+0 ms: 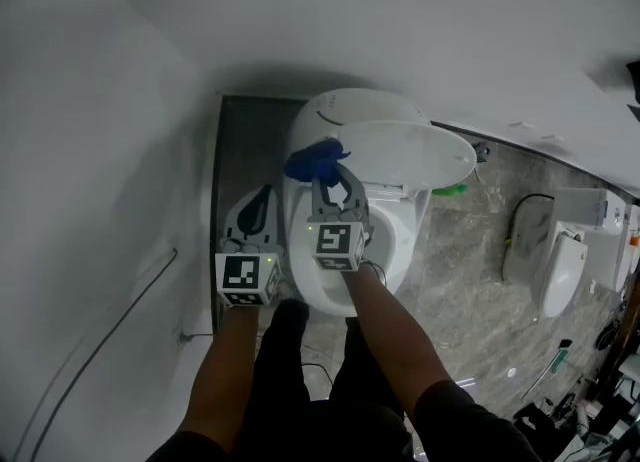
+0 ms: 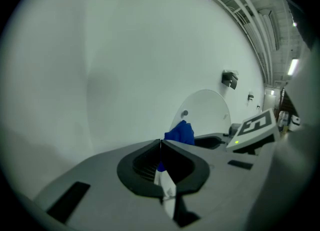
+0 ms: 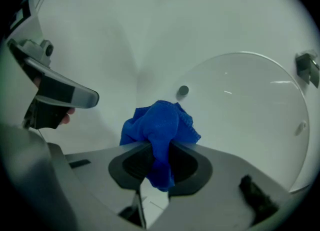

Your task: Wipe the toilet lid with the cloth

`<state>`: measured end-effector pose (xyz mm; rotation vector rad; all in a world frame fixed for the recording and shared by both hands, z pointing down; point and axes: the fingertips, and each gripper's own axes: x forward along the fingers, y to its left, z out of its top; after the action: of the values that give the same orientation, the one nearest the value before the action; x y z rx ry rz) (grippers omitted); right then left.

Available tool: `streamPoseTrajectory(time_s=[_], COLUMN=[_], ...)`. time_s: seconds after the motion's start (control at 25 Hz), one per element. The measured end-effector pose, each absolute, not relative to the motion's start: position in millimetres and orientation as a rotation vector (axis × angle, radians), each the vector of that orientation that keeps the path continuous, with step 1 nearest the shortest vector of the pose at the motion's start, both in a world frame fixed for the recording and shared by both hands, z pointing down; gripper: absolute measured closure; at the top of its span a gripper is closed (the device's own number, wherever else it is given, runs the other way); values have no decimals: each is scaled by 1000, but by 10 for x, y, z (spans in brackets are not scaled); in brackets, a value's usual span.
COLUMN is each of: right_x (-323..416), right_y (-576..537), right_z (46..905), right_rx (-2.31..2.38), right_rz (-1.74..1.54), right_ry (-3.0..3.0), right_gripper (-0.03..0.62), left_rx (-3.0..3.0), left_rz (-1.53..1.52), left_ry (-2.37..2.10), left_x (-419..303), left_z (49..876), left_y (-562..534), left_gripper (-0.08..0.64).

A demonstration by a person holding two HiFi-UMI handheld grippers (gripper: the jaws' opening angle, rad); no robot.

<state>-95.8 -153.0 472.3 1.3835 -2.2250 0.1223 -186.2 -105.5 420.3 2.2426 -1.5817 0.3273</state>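
The white toilet lid [image 1: 405, 153] stands raised against the tank [image 1: 350, 108]; it also fills the right gripper view [image 3: 245, 110]. A bunched blue cloth [image 1: 314, 162] is clamped in my right gripper [image 1: 330, 178], just in front of the lid's left part. The right gripper view shows the cloth [image 3: 160, 125] pinched between the jaws of the right gripper [image 3: 159, 145]. My left gripper [image 1: 262, 196] hangs shut and empty left of the bowl [image 1: 385, 240]. In the left gripper view its tips [image 2: 161, 142] meet, with the cloth [image 2: 181, 132] and lid [image 2: 205, 107] beyond.
A white wall runs along the left and back. A grey panel [image 1: 240, 145] lies left of the toilet. On the marble floor to the right stand another white fixture [image 1: 558, 262], a green item [image 1: 450, 190] and cables [image 1: 525, 210].
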Motion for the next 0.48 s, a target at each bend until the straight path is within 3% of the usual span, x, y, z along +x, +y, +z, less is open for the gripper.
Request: streamPoseTrajectory(time_s=[0.48], right_x=[57], right_y=[-1754], right_z=[4889], right_rx=[1568], right_rz=[167], right_ry=[-2053], right_gripper=[509], left_rx=[2240], left_rz=[316], left_ry=[-1495], left_x=[-1369], left_z=[4302], left_y=[-1059], left_gripper=[548])
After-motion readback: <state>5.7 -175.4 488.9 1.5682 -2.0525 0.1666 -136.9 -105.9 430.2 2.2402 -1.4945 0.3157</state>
